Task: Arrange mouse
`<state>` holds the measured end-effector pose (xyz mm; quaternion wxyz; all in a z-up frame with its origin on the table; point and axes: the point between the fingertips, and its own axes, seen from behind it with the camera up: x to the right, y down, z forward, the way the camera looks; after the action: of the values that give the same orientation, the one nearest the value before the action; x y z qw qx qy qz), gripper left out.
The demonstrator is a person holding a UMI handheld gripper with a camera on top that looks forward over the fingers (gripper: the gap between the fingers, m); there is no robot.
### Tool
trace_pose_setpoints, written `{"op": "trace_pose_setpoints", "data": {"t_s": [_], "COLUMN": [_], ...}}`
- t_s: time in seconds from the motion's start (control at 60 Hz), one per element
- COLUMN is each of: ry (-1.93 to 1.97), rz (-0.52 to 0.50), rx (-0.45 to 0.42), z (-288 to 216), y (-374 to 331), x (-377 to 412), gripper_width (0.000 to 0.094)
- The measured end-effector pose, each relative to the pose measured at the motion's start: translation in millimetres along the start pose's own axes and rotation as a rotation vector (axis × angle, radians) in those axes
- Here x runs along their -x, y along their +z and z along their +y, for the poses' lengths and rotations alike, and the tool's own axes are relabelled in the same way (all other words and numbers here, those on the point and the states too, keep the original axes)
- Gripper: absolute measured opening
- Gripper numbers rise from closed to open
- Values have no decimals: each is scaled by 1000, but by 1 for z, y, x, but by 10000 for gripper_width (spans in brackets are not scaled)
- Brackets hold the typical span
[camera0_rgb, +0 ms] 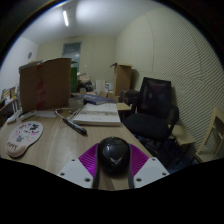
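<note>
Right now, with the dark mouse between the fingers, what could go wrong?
The rounded black mouse sits between the gripper fingers near the edge of the wooden desk; if the grip is loose, it might drop to the floor. The white oval mouse pad lies off to the side, so the carry there passes a dark pen-like object.

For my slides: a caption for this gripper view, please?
Jaws shut on a black mouse above a wooden desk, mouse pad off to one side.

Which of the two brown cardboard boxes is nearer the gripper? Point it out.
The large box on the wooden desk, left beyond the gripper, which clamps a black mouse; the smaller box stands farther back.
</note>
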<state>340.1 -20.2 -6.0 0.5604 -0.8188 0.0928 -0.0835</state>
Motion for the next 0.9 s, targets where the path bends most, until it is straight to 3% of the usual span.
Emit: {"op": "trace_pose_setpoints", "data": {"t_s": [0.067, 0.183, 0.283, 0.367, 0.433, 0.533, 0.7, 0.75, 0.783, 0.8, 0.817, 0.9], "ry": [-10, 53, 42, 2, -40, -107, -134, -161, -158, -158, -156, -114], "rz": [-1, -31, -113, -191, -243, -296, -303, -321, -331, -334, -336, -347], "rx": [-22, -160, -233, -247, -200, -61, 136, 234, 227, 226, 228, 239], "z": [-19, -112, -181, -198, -183, -118, -36, -5, -3, -3, -3, -5], "y": [-17, -66, -92, -95, -83, -50, -12, -9, -7, -6, -6, -8], "x": [10, 59, 145, 228, 283, 342, 367, 369, 371, 371, 371, 373], "gripper_width": [390, 388, 386, 384, 384, 382, 394, 424, 449, 530, 494, 567]}}
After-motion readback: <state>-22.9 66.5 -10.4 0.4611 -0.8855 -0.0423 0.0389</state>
